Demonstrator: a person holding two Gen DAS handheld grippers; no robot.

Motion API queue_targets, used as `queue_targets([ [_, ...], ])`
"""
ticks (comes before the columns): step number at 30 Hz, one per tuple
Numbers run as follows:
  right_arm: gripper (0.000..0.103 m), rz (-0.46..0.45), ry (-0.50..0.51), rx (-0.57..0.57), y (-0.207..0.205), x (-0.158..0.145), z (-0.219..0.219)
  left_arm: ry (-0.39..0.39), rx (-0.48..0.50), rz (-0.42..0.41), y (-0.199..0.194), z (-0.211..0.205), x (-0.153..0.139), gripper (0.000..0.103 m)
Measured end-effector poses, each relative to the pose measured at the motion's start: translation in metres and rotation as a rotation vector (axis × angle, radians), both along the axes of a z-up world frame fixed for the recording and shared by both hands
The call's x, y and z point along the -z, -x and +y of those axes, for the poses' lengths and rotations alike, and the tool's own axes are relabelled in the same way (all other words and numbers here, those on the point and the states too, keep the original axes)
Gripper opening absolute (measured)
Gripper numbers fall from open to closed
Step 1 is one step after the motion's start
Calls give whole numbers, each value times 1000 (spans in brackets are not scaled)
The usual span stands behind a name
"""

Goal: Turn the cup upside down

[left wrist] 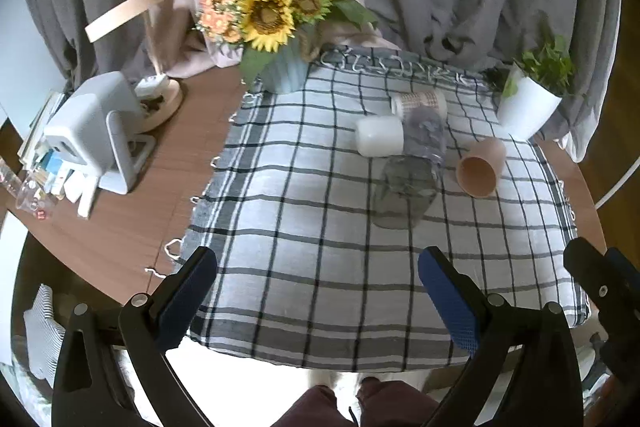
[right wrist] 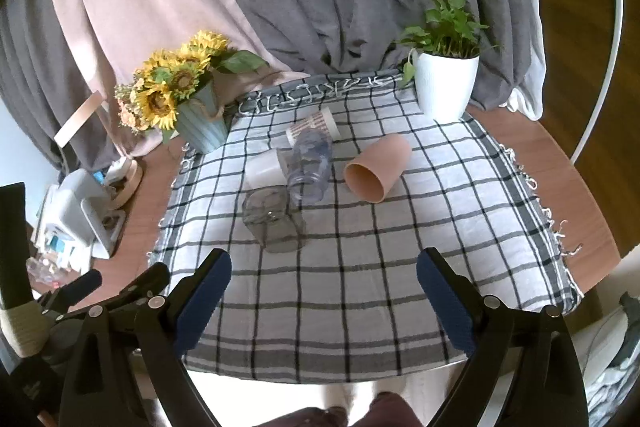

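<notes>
A round brown wooden worktop [right wrist: 560, 163] carries a grey-and-white checked cloth [right wrist: 360, 287]. At its back stand a white pot of green leaves [right wrist: 446, 85] and a blue ribbed pot of sunflowers [right wrist: 200, 127]. Mid-cloth, five cups lie on their sides; the terracotta plastic cup [right wrist: 376, 169] lies rightmost, mouth facing the cameras. Left gripper [left wrist: 318, 297] and right gripper [right wrist: 324, 297] hover near the front edge, both spread wide and empty.

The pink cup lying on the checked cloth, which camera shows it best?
The right wrist view: the pink cup lies nearer the centre, larger, showing its whole side and open mouth. The left wrist view shows the same cup smaller, off right, mostly its mouth.
</notes>
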State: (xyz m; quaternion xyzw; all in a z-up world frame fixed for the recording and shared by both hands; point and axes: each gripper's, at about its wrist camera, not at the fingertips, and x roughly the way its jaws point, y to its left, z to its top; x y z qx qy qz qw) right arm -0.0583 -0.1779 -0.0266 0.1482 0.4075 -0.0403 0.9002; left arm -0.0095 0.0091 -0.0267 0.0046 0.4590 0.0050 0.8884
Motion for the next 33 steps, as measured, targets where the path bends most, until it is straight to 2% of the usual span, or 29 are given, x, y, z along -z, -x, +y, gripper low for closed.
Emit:
queue_targets([
  [15, 94, -14, 0, 3, 11, -4, 15, -7, 8, -37, 12, 11, -8, 103],
  [33, 94, -9, -2, 6, 16, -5, 14, -7, 6, -36, 14, 11, -8, 103],
])
